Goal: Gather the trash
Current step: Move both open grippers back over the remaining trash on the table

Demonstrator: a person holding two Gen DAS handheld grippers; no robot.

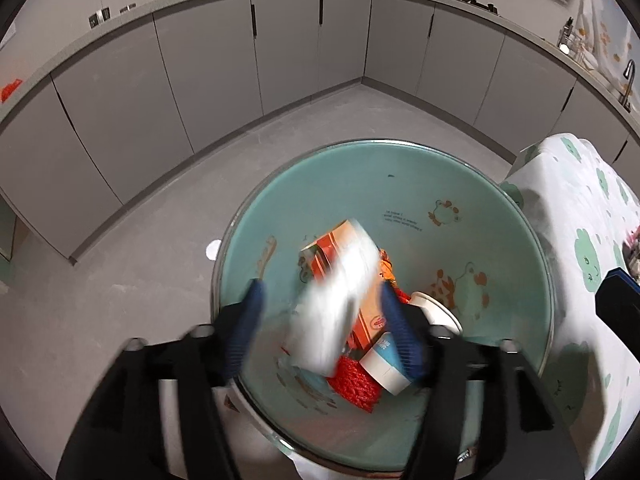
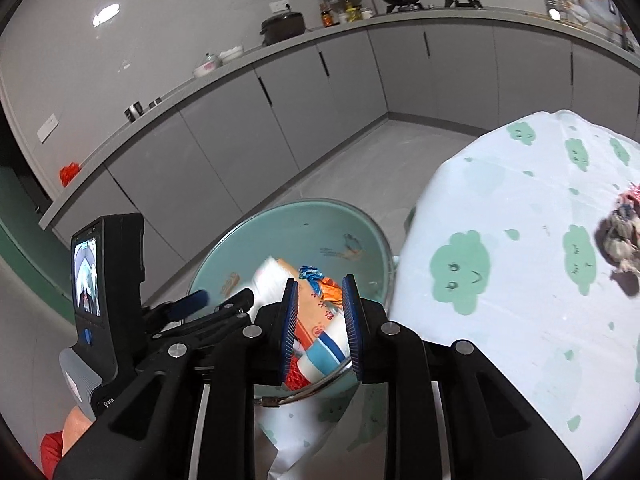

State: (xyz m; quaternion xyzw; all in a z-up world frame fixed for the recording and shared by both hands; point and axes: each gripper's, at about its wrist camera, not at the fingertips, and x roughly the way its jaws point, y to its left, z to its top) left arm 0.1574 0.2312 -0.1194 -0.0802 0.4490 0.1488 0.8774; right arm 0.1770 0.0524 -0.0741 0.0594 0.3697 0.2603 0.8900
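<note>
Blue ribbed pads line both claws. The left claw (image 1: 320, 320) hangs over the basin (image 1: 460, 184) with its jaws spread wide, and nothing presses on either pad. A blurred white packet (image 1: 332, 312) sits in the gap between them, clear of both pads, its lower end over the rubbish below. Whether it rests on anything cannot be told from the blur.

The right claw (image 2: 320, 324) stands with a narrow gap between its pads. Nothing is gripped there; only the basin's contents show through the gap. It hovers at the near rim of the basin (image 2: 288, 224), just beside the table (image 2: 520, 320).

Writing is scarce. An orange carton (image 1: 368, 312) in the basin bears a small red oval stamp, too small to read. A line of dark print runs along the basin's inner wall beside a cartoon frog, also unreadable. On the handle of the left claw, seen from the right wrist, the word "Data" shows in white, below a small lit screen (image 2: 86, 276).

The basin is pale green with a clear rim and holds the rubbish: the carton, a white and blue paper cup (image 1: 386, 364), a white bowl (image 1: 436, 312) and a red mesh bag (image 1: 356, 380). All of it lies directly beneath the left claw. On the table's cloth, printed with green clouds, a crumpled scrap (image 2: 620, 240) lies well apart from the right claw.
</note>
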